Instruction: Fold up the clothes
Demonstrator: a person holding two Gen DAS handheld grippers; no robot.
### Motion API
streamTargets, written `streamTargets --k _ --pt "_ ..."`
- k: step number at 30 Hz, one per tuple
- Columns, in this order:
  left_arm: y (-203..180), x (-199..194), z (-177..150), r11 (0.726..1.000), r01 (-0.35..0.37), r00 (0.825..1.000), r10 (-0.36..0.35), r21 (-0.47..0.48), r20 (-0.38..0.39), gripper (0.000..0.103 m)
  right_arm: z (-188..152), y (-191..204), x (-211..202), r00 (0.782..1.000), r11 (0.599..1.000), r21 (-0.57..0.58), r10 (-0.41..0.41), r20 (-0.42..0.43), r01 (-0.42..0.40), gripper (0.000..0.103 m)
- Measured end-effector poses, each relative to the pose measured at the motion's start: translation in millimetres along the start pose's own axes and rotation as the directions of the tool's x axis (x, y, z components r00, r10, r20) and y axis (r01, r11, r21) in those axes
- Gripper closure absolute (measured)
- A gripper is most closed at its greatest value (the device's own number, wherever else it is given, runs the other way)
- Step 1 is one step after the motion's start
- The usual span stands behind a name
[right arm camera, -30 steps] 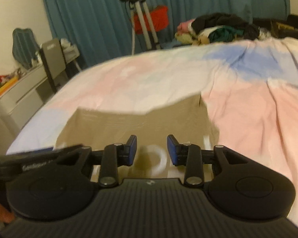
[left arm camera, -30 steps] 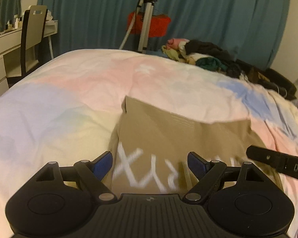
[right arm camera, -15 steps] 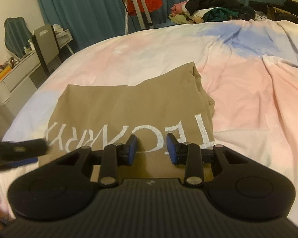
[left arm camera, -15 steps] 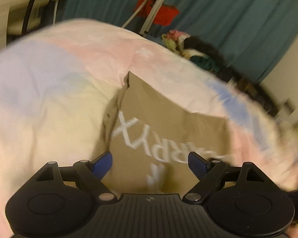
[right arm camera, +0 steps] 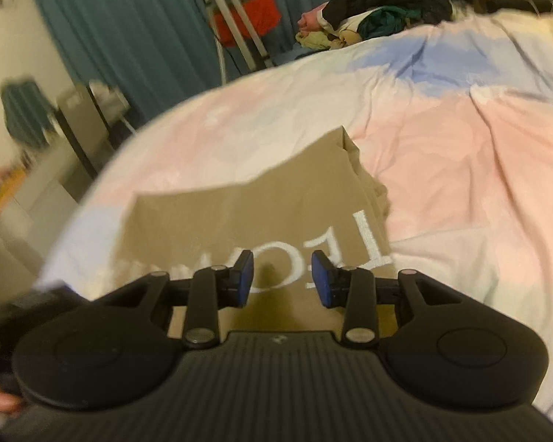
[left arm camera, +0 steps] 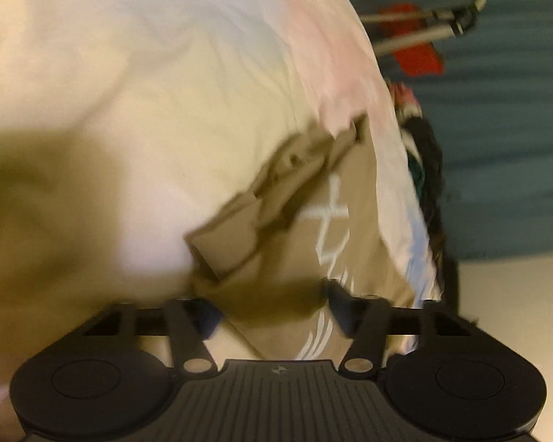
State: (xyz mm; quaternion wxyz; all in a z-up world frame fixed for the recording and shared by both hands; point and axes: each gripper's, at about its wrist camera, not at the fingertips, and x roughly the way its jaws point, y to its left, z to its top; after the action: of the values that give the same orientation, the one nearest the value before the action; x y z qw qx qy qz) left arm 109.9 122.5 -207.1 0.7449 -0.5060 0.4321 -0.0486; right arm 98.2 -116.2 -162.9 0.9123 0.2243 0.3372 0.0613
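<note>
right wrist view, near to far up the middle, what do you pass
right gripper → tan folded shirt with white lettering → pastel pink, white and blue duvet → heap of dark and coloured clothes → teal curtain

Dim warm indoor light, heavy motion blur, fisheye bending at edges.

A big bed (right arm camera: 461, 154) has a soft cover in pink, blue and white. A tan shirt (right arm camera: 239, 213) with white letters lies flat on it.
</note>
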Motion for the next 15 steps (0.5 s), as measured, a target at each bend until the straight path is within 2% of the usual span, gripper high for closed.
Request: streamTargets --k 1,3,4,5,6,8,10,12,15 --pt "0.5 -1.4 -1.0 1.000 0.004 1.000 -0.004 0.002 0.008 0.066 0.7 -2.9 -4.3 0.999 0.998 0.042 0.043 -0.002 -0.043 0.062" --pt "0.8 -3.7 -2.4 1.000 0.015 1.000 -0.015 0.006 0.021 0.078 -5.4 -11.1 -4.8 0.983 0.965 0.197 0.183 -0.030 -0.173 0.036" --pt "0.2 -4.2 -2.3 1.000 0.022 0.999 -0.022 0.007 0.024 0.080 -8.5 -15.2 -5.1 0.967 0.933 0.273 0.252 -0.036 -0.234 0.011" --pt "-0.4 -4.7 -2.3 1.000 0.029 0.999 -0.029 0.009 0.027 0.084 -11.5 -19.3 -5.3 0.946 0.892 0.348 0.321 -0.036 -0.290 0.008" --pt "-0.9 -5.3 -2.3 0.999 0.036 0.999 -0.037 0.010 0.030 0.085 -14.9 -22.9 -4.8 0.922 0.844 0.418 0.385 -0.036 -0.336 0.010" --pt "-1.9 -5.6 -2.7 0.999 0.048 0.998 -0.048 0.012 0.035 0.086 -26.5 -23.3 8.0 0.885 0.791 0.505 0.454 -0.104 -0.346 0.010" --pt "-2.2 -5.7 -2.4 0.998 0.055 0.998 -0.055 0.008 0.037 0.087 -35.6 -25.7 15.1 0.896 0.786 0.539 0.427 -0.121 -0.302 0.010" --pt "-1.3 -6.3 -2.1 0.998 0.065 0.997 -0.065 0.000 0.039 0.088 -39.8 -35.6 18.6 0.924 0.778 0.579 0.367 -0.105 -0.243 0.010" --pt "1.5 -9.6 -2.7 0.997 0.077 0.996 -0.077 -0.004 0.045 0.088 -47.9 -59.3 22.2 0.953 0.716 0.678 0.294 -0.075 -0.168 0.010"
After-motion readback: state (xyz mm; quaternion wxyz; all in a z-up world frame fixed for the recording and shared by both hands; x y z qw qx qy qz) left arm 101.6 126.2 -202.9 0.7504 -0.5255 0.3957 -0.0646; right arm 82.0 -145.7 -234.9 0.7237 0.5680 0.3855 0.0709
